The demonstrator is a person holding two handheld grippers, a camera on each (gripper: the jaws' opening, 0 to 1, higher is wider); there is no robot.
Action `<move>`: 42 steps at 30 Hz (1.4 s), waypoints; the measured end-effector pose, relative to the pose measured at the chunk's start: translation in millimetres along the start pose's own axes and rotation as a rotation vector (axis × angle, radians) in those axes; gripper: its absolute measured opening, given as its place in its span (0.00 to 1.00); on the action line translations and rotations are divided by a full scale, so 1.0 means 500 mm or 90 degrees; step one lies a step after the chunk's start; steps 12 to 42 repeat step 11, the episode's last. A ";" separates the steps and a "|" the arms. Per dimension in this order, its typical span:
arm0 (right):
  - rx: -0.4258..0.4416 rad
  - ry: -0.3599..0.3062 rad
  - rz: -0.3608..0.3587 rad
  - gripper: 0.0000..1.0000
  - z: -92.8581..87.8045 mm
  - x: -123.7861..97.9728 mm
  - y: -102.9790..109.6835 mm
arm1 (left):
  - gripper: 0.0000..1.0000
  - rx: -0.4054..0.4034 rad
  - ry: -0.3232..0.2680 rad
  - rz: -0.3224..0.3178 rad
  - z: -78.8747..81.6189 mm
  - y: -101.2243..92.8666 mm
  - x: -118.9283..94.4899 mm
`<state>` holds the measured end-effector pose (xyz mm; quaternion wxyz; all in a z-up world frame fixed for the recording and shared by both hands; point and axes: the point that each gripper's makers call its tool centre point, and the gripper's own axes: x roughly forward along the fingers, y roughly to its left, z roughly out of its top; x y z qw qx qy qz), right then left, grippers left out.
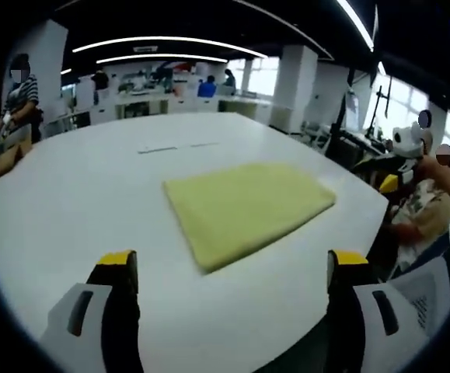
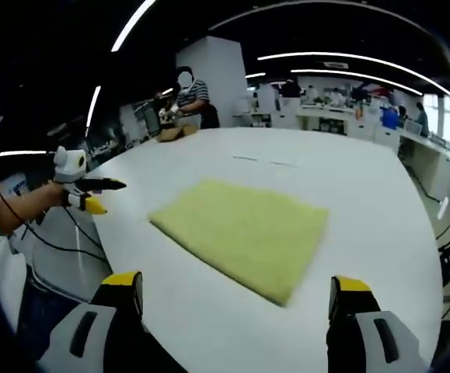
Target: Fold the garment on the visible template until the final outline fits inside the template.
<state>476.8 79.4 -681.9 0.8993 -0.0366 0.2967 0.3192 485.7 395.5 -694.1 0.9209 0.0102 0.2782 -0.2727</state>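
In the left gripper view, the left gripper (image 1: 234,268) has its two yellow-tipped jaws spread wide, with nothing between them, and it hangs above the near part of the white table (image 1: 77,194). The garment (image 1: 246,208) is a pale yellow-green cloth, folded into a flat four-sided shape. It lies on the table just beyond the jaws, toward 12 o'clock from them, and the jaws do not touch it. I cannot make out a template outline under or around the cloth. At 3 o'clock of this view a seated person (image 1: 430,210) holds another gripper device (image 1: 402,151) beside the table edge. At 9 o'clock a person in a striped top (image 1: 21,101) stands at the far side.

In the right gripper view, the right gripper (image 2: 236,291) also has its jaws wide apart and holds nothing. The same cloth (image 2: 244,233) lies flat near the middle of the table (image 2: 380,202), at 12 o'clock from the jaws and apart from them. At 9 o'clock a hand (image 2: 57,194) holds a white gripper device (image 2: 81,183) with a yellow tip over the table edge. At 11 o'clock the striped person (image 2: 187,101) stands behind the table.
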 end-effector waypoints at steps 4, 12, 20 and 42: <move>-0.006 -0.006 -0.003 0.99 -0.003 -0.006 0.010 | 0.99 -0.001 0.002 0.003 -0.010 -0.004 -0.011; -0.030 -0.005 0.000 0.99 -0.019 -0.003 0.029 | 0.98 0.003 0.013 0.011 -0.031 -0.003 -0.024; -0.030 -0.005 0.000 0.99 -0.019 -0.003 0.029 | 0.98 0.003 0.013 0.011 -0.031 -0.003 -0.024; -0.030 -0.005 0.000 0.99 -0.019 -0.003 0.029 | 0.98 0.003 0.013 0.011 -0.031 -0.003 -0.024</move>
